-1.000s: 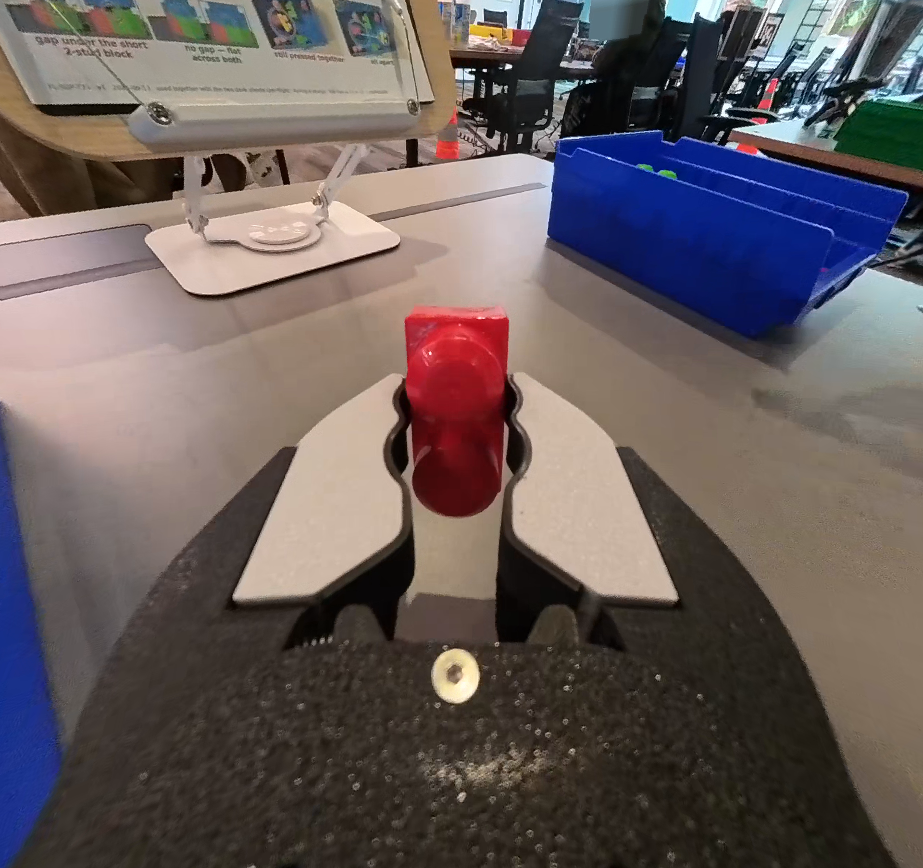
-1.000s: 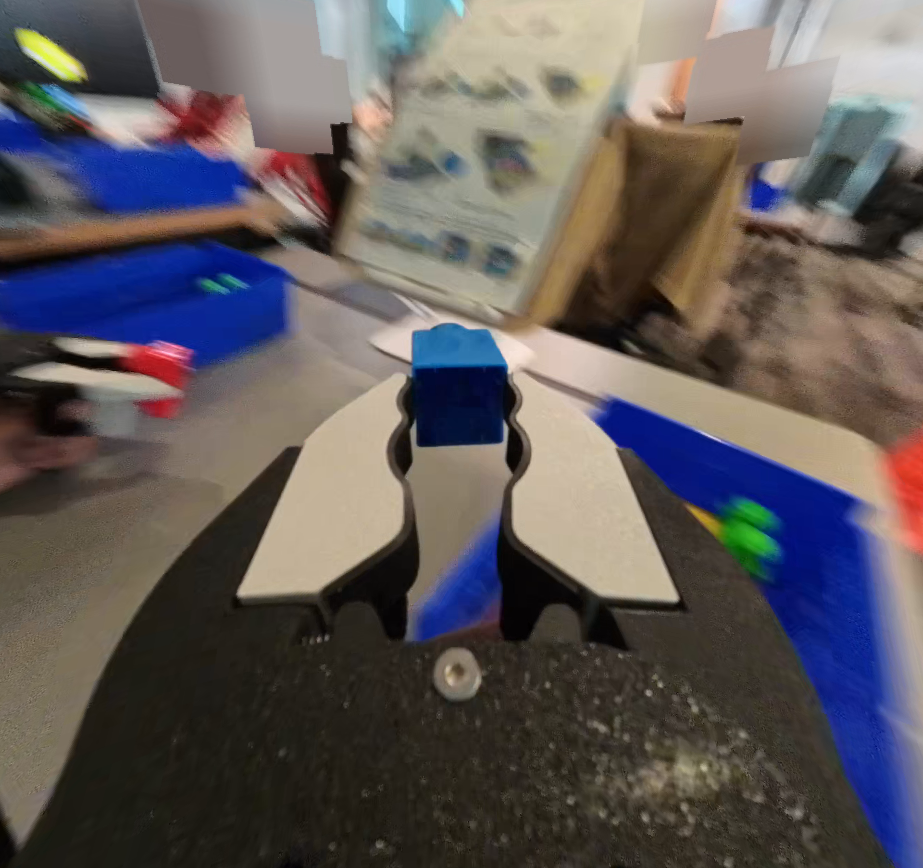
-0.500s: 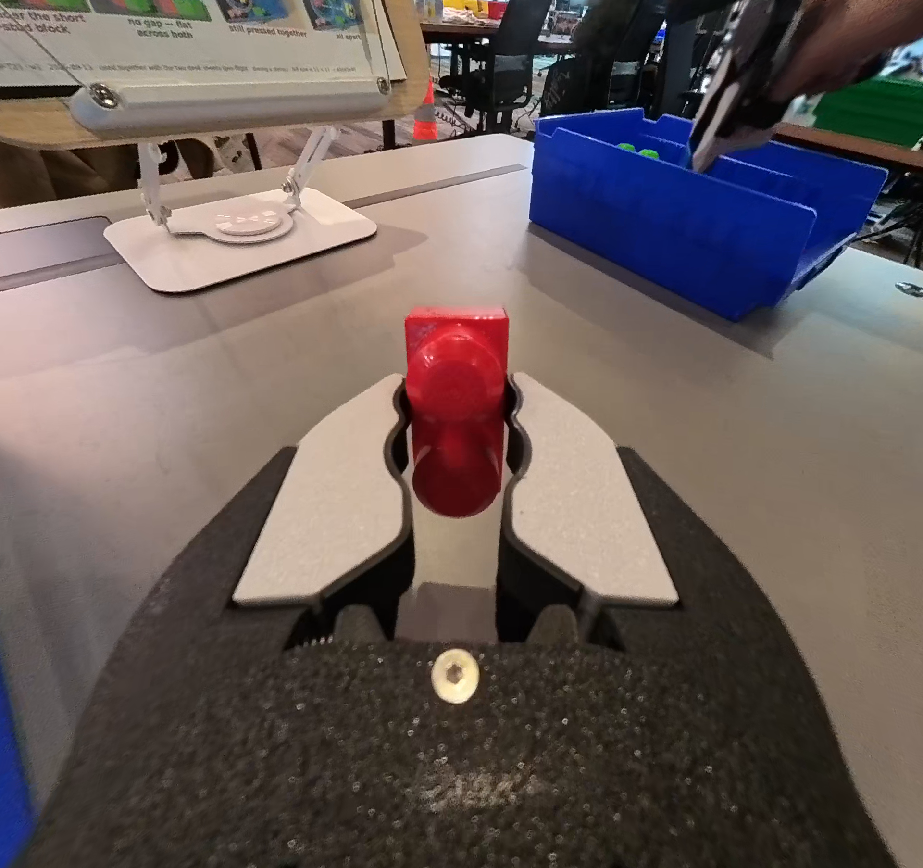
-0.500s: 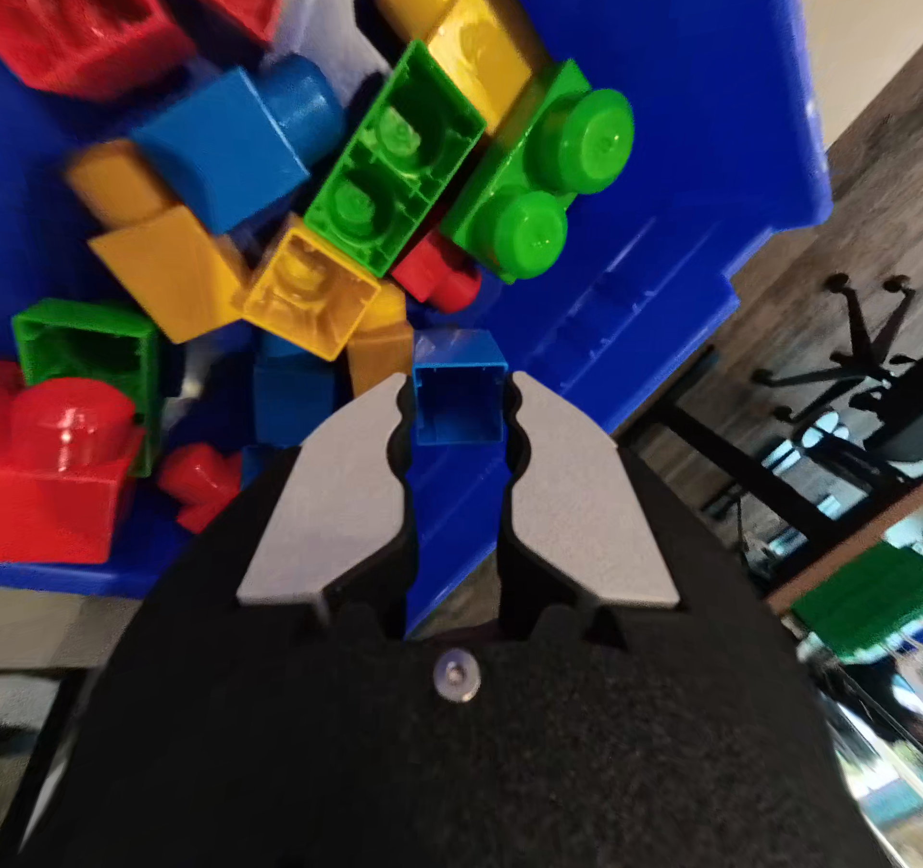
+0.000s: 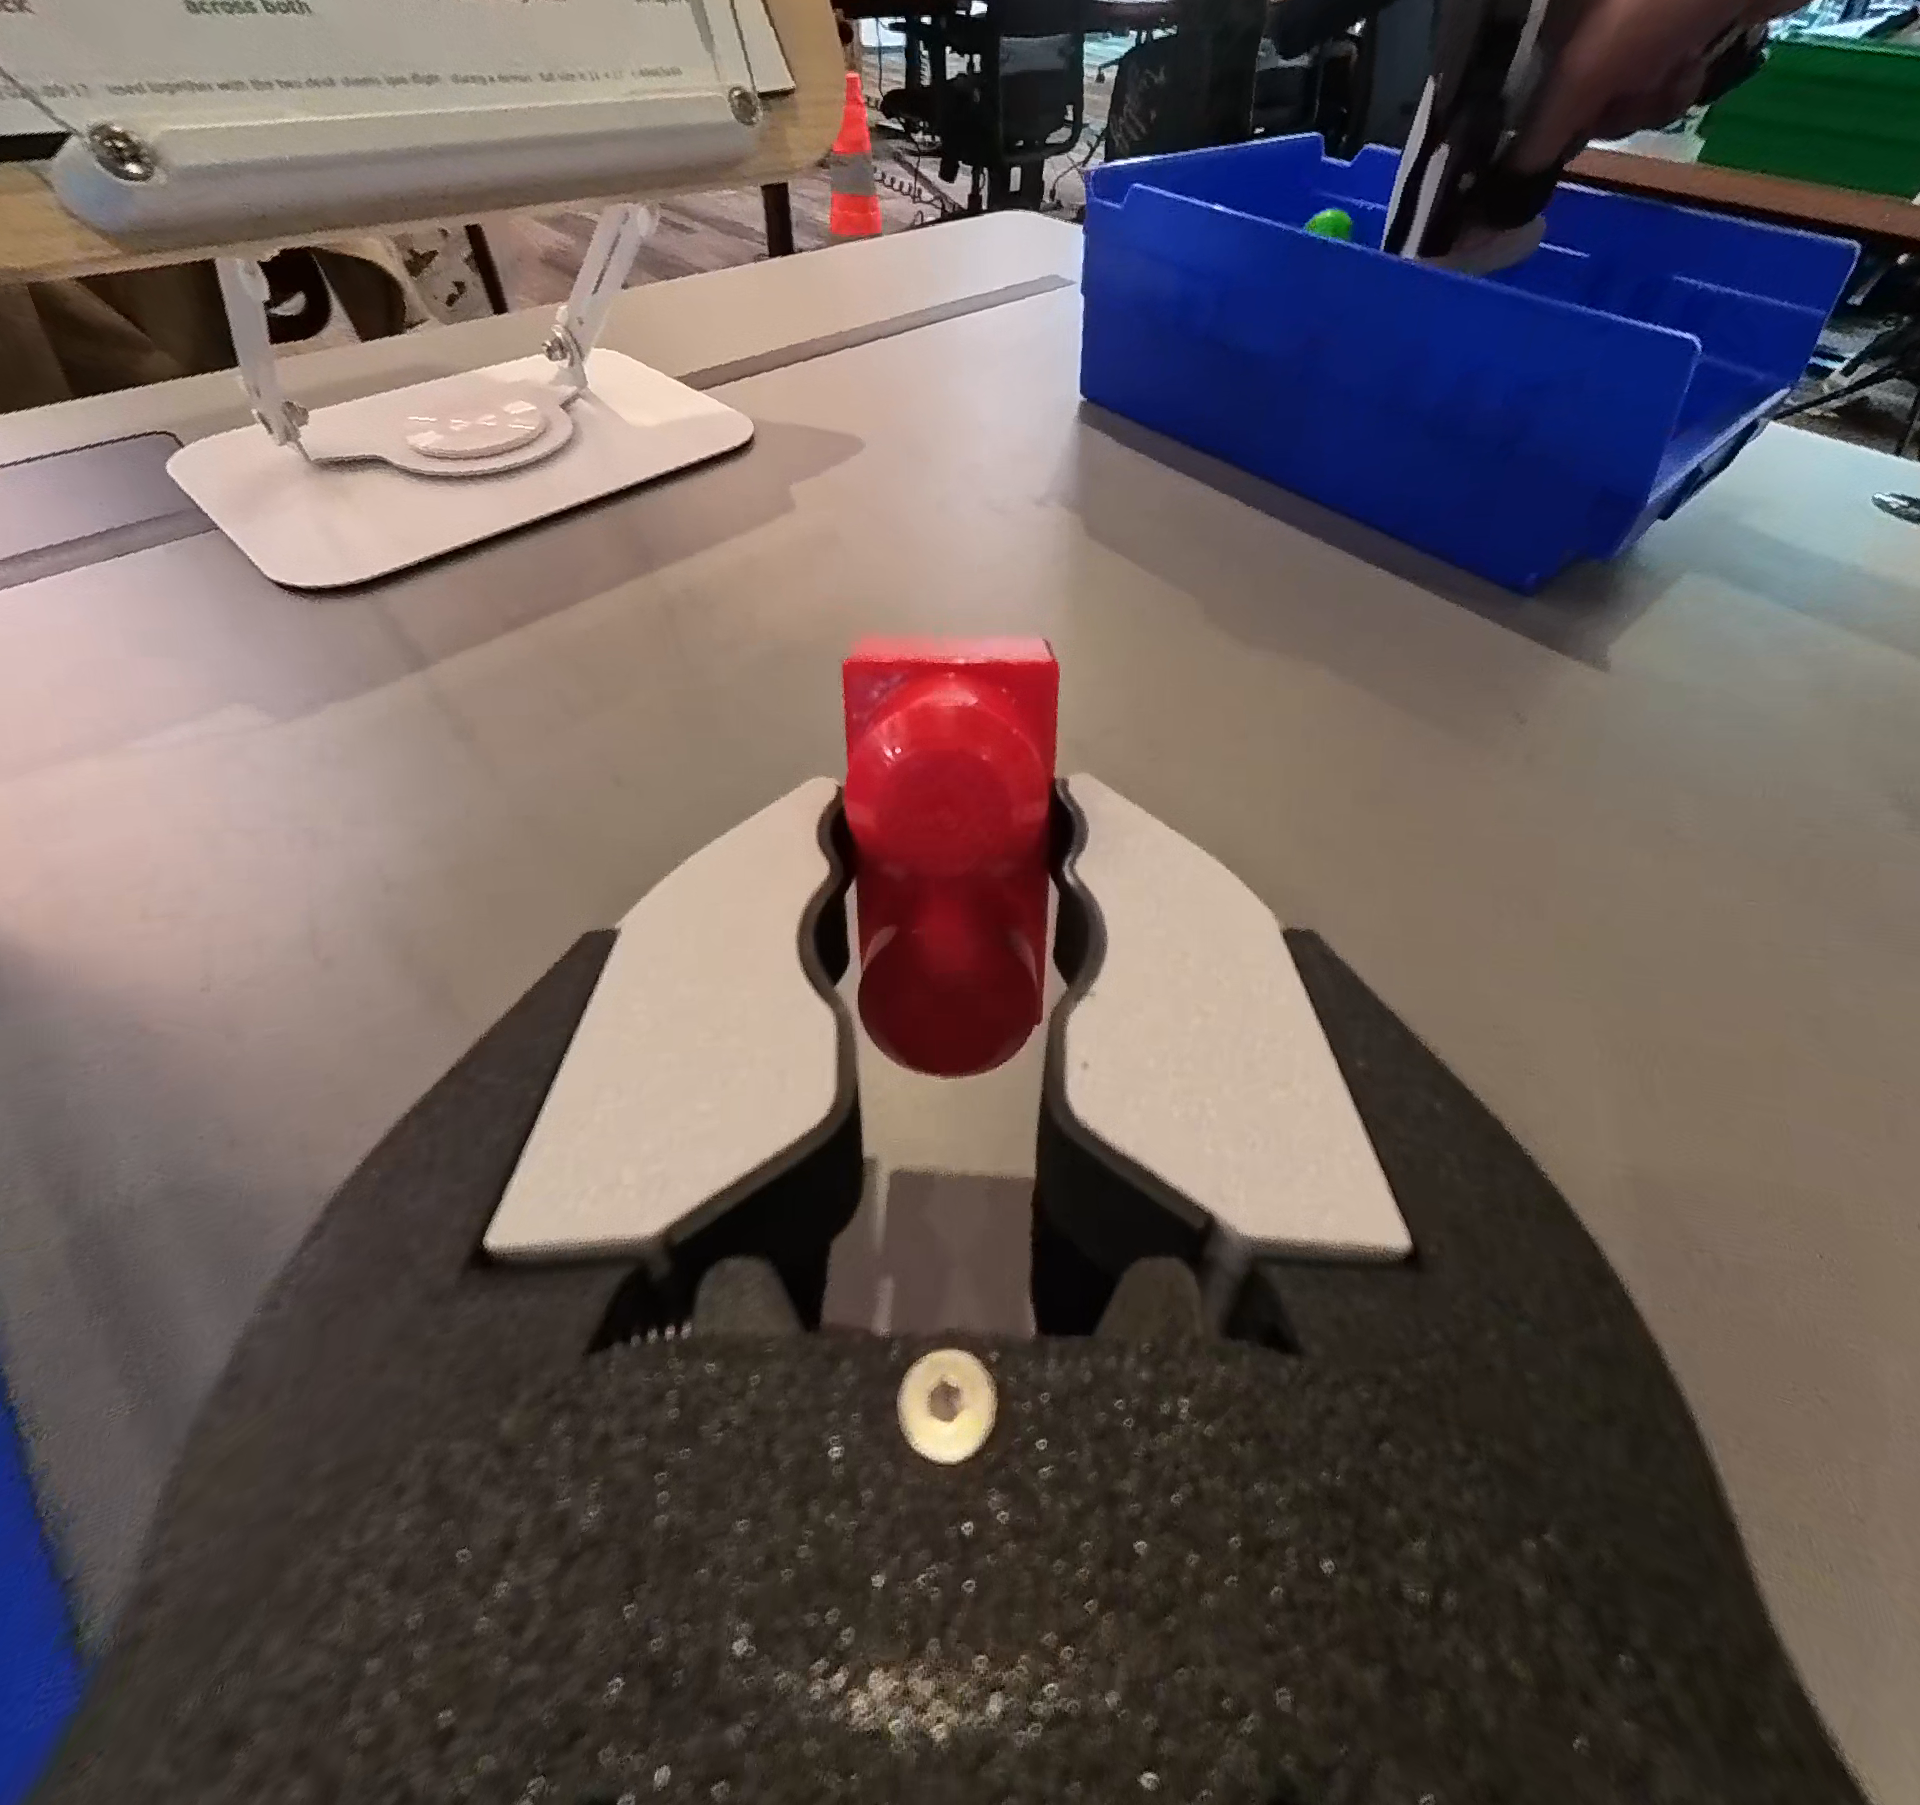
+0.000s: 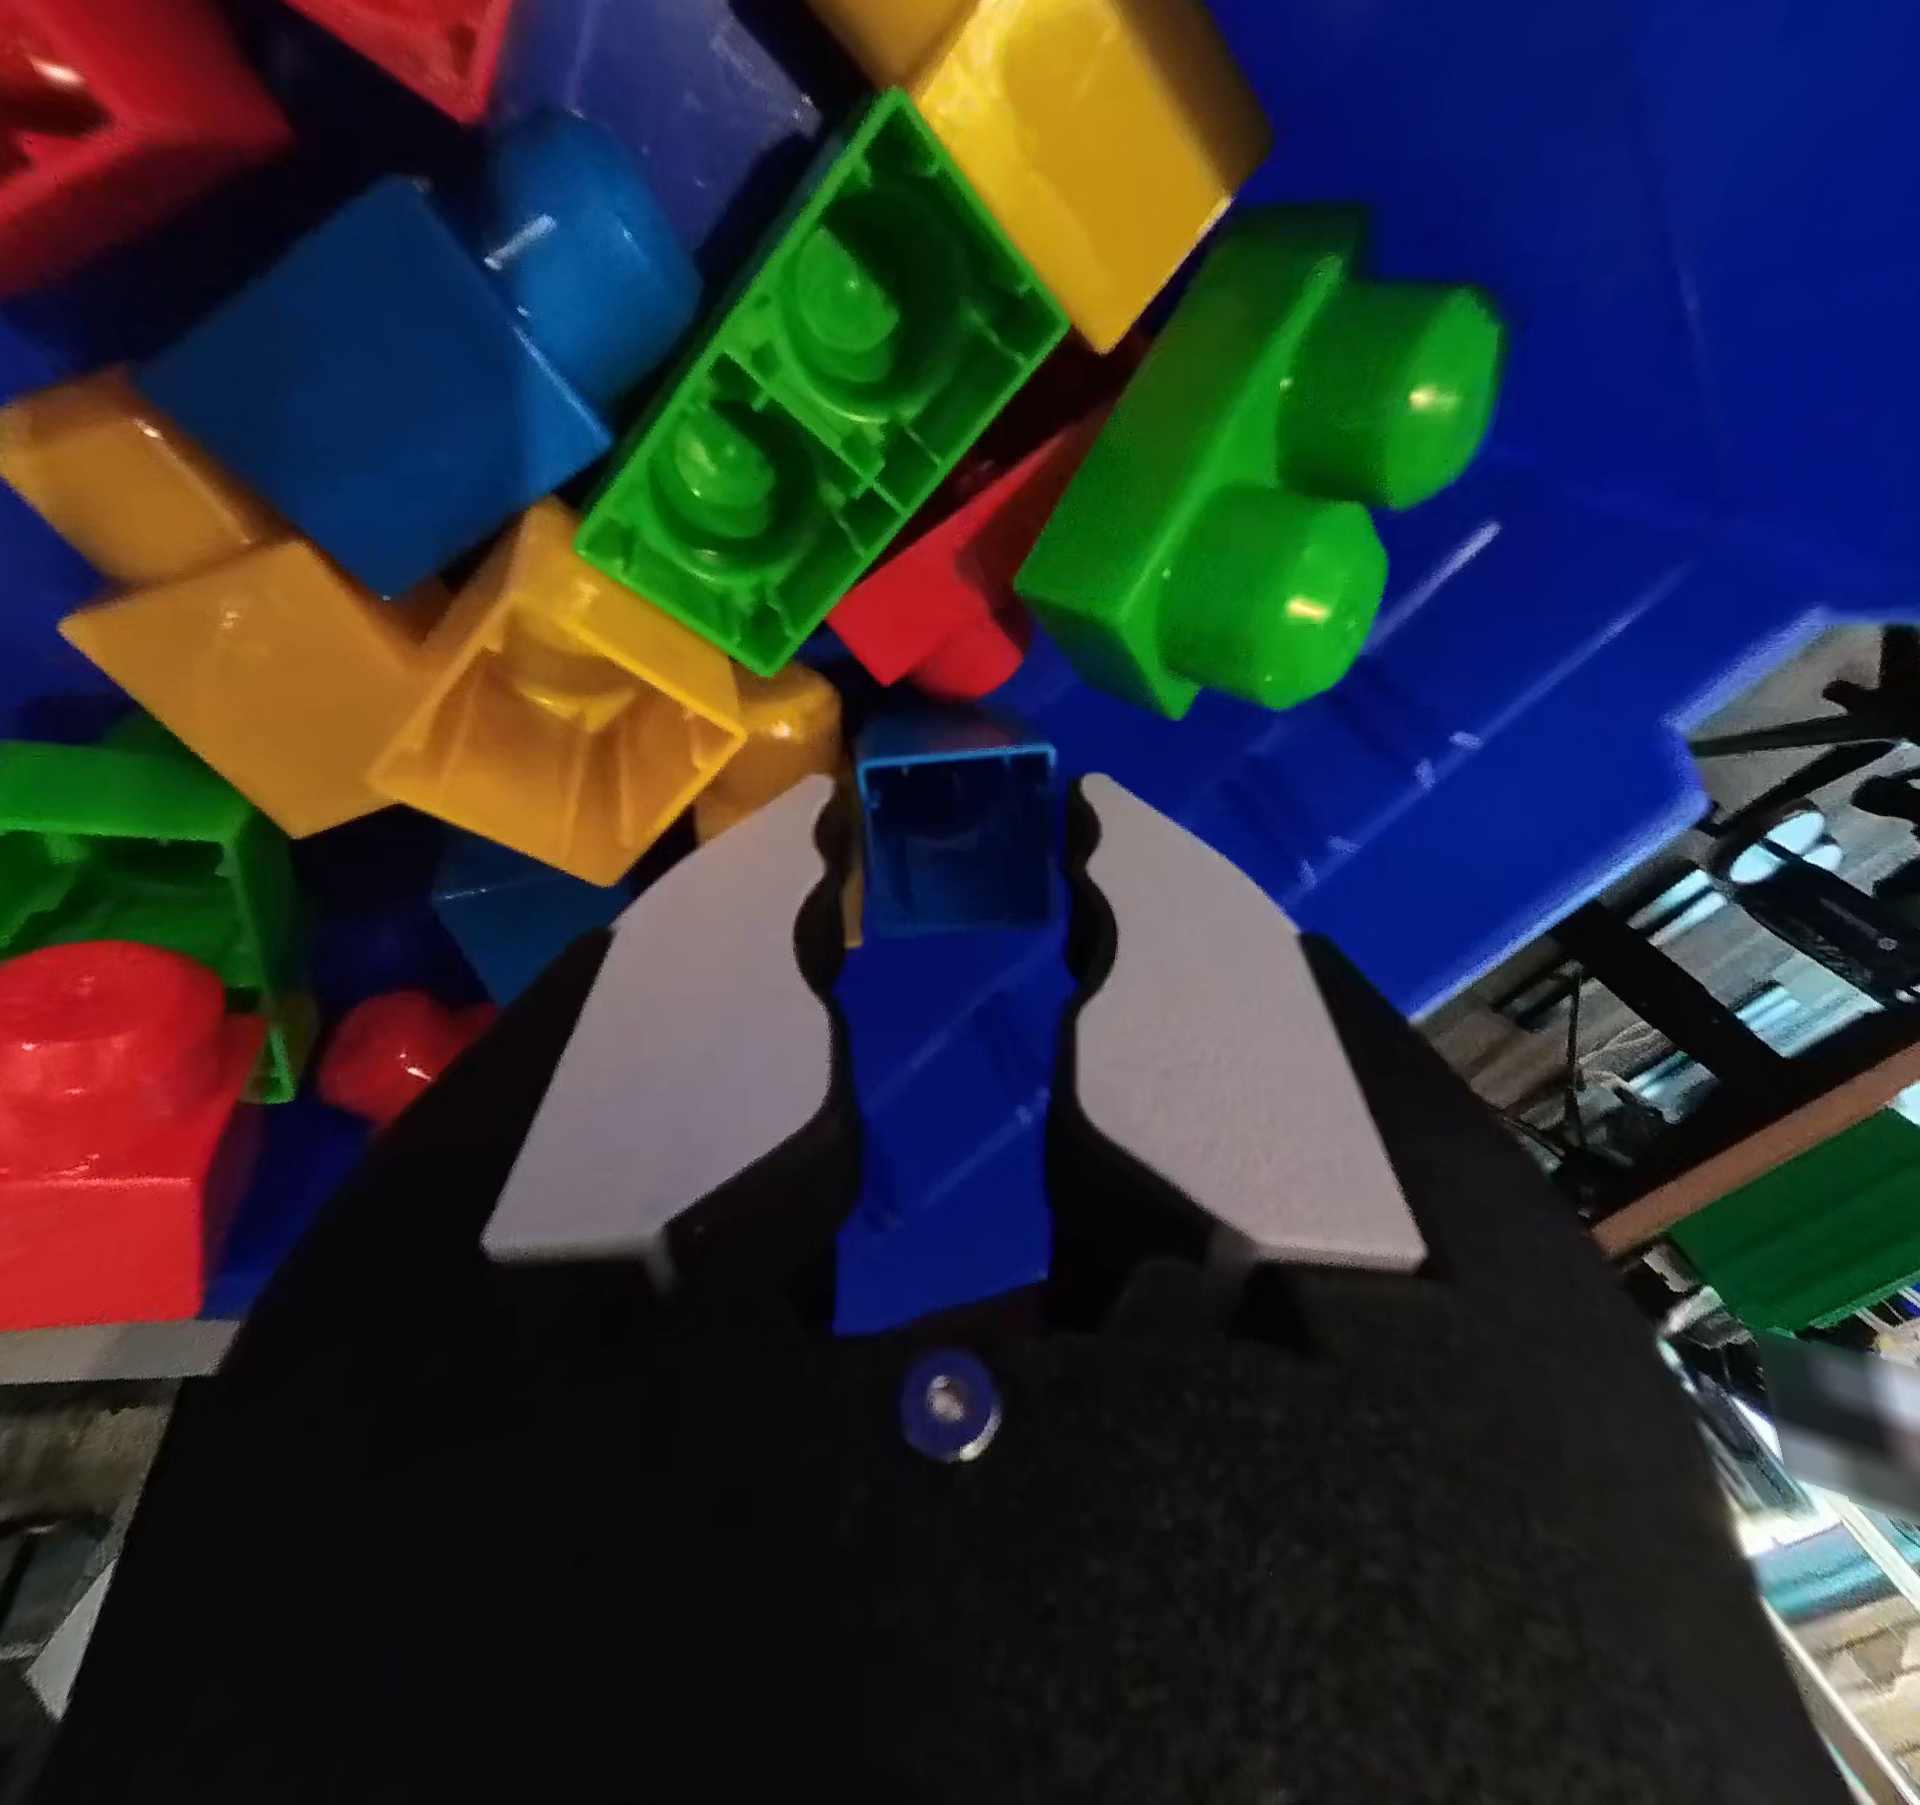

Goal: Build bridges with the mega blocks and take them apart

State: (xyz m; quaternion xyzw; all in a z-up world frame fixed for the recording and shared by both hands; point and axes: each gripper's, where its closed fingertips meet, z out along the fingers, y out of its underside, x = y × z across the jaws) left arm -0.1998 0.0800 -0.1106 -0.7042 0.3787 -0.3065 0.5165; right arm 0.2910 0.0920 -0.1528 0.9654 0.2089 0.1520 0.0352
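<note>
1. The right gripper (image 6: 956,820) is pointing down into the blue bin (image 6: 1558,197), with its jaws standing either side of a small blue block (image 6: 954,846). The block's hollow underside is facing the camera. The jaws look slightly parted, with slim gaps at both sides of the block, so it is unclear whether they are gripping it or letting go.
2. The relation that matters: the blue block is sitting directly between the fingertips, just above the pile, near the bin's front wall. Judging by this, the coming move is a drop into the bin.
3. The bin is holding a jumble of blocks: a green two-stud block (image 6: 1247,467) lying on its side, a green block (image 6: 821,384) turned hollow side up, yellow blocks (image 6: 1039,82), red blocks (image 6: 104,1111) and another blue block (image 6: 384,373).
4. The left gripper (image 5: 948,810) is hovering over the grey table (image 5: 1455,872), clenched on a red block (image 5: 948,820) (studs facing the camera, long axis running along the fingers).
5. From the left wrist view, the bin is sitting ahead and to the right, well apart from the red block. The right gripper, held in a person's hand (image 5: 1642,10), is the one at the bin.
6. A white stand (image 5: 457,467) carrying an instruction card is standing ahead to the left.
</note>
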